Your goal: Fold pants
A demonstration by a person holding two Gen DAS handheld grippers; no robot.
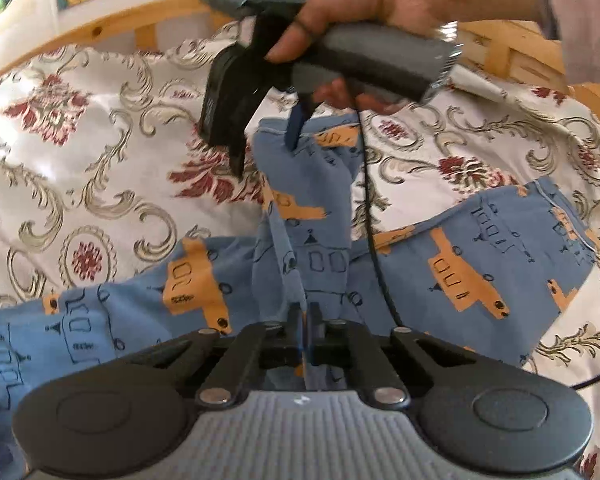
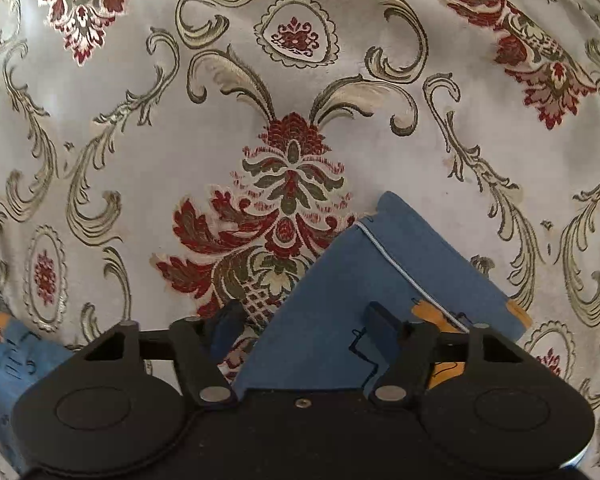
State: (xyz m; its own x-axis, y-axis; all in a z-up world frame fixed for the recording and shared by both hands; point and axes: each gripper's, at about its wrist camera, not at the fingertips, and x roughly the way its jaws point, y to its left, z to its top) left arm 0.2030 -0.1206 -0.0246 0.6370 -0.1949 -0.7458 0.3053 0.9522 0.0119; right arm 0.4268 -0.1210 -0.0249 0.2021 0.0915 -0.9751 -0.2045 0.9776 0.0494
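Note:
Blue pants (image 1: pixel 460 264) printed with orange trucks lie spread across a patterned bedspread. My left gripper (image 1: pixel 305 316) is shut on a ridge of the blue fabric and holds one leg pulled up toward the far side. A hand holds my right gripper (image 1: pixel 265 156) over that leg's far end, its fingers spread wide. In the right wrist view, my right gripper (image 2: pixel 306 326) is open, and the hem of the pants (image 2: pixel 340 280), with its white stitch line, lies between the two fingers without being pinched.
A cream bedspread (image 1: pixel 100 160) with red and olive floral scrolls covers the bed. A wooden bed frame (image 1: pixel 100 30) runs along the far side. A black cable (image 1: pixel 370 216) hangs from the right gripper over the pants.

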